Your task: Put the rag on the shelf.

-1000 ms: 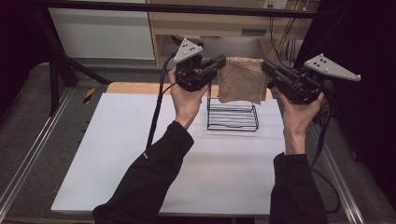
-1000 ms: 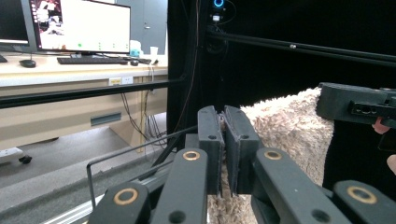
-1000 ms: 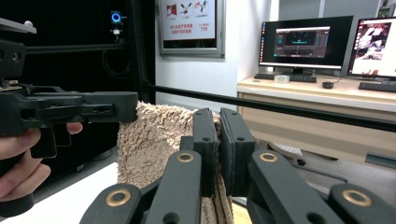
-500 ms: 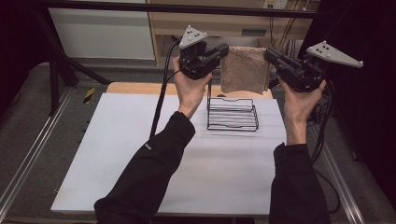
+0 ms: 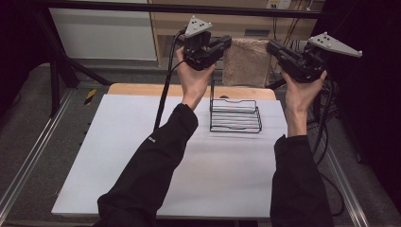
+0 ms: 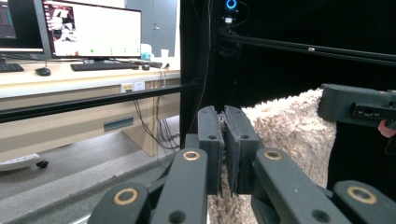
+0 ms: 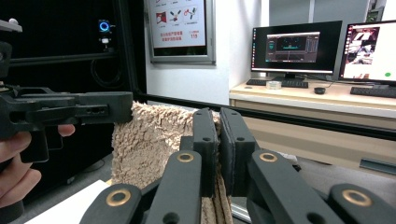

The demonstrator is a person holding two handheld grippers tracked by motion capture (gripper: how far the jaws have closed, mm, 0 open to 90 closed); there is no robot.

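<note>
In the left gripper view, the left gripper [image 6: 223, 140] has its two black jaws pressed together on the edge of a beige, shaggy fleece cloth [image 6: 289, 135], which hangs down behind and to the right of the jaws. The right gripper [image 7: 218, 144] pinches the same cloth [image 7: 149, 144] in the same way, the pile squeezed between its closed jaws and spreading away to their left.

From the high view, both grippers are held up in the air, the left one [image 5: 226, 45] and the right one [image 5: 270, 47] pointing inward at each other, with the cloth [image 5: 246, 61] stretched between them as a flat hanging sheet (each gripper holds one upper corner). Dark sleeves reach up from below.

Below the grippers, a black wire rack [image 5: 235, 116] stands on the white tabletop [image 5: 142, 161], well under the cloth and apart from it.

Beyond the left gripper, a wooden desk [image 6: 70, 79] carries a monitor and keyboard; beyond the right gripper, another desk [image 7: 317, 100] holds two more screens.
</note>
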